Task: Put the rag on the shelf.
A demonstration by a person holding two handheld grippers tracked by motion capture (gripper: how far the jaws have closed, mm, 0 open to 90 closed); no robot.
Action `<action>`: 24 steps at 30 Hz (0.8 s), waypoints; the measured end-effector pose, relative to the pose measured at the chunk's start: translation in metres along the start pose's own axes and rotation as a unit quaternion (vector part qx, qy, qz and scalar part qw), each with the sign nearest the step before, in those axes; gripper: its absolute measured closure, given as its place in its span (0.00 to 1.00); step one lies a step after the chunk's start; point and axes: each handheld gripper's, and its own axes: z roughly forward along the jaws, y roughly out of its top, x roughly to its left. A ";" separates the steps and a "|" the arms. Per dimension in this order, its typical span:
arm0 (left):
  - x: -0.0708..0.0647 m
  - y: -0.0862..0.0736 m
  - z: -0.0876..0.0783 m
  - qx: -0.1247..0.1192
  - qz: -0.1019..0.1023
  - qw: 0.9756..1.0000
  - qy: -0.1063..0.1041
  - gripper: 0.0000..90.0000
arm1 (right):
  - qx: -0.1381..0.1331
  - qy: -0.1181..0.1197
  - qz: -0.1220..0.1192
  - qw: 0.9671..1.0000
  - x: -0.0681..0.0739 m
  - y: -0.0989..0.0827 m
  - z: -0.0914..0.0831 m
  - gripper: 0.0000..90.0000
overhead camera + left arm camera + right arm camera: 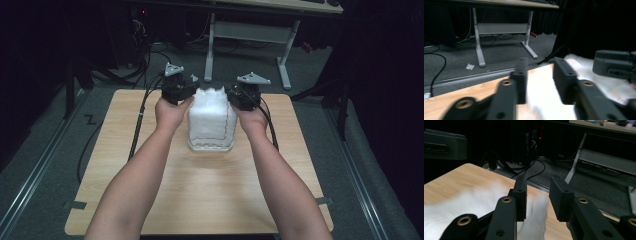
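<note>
A white folded cloth (212,120) lies at the middle of the wooden table (200,200), with a thin dark line along its right and lower edges. My left gripper (192,84) is at the cloth's far left corner and my right gripper (231,92) at its far right corner. In the left gripper view the jaws (540,75) stand apart over the blurred white cloth (544,100), their pads off it. In the right gripper view the jaws (537,195) stand apart too, with the cloth's corner (474,205) low between them.
Beyond the table's far edge is grey carpet with black cables (140,115) and the white legs of a desk (285,60). The other gripper shows at the right (614,63) of the left gripper view and at the upper left (444,145) of the right gripper view.
</note>
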 end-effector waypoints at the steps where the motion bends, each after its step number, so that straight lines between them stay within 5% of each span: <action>1: -0.001 0.000 -0.001 -0.002 0.003 1.000 0.001 0.66 | -0.002 -0.001 -0.001 1.000 0.000 0.000 -0.001 0.74; 14: -0.008 -0.008 -0.019 -0.015 0.032 0.999 0.009 0.53 | -0.013 0.012 -0.017 1.000 0.007 0.000 -0.018 0.65; 19: -0.009 -0.012 -0.028 -0.011 0.057 0.998 0.020 0.48 | -0.015 0.024 -0.025 0.999 0.008 -0.001 -0.023 0.58; 24: -0.006 -0.014 -0.042 -0.002 0.037 0.999 0.002 0.45 | -0.019 0.026 -0.044 0.999 0.015 -0.004 -0.033 0.51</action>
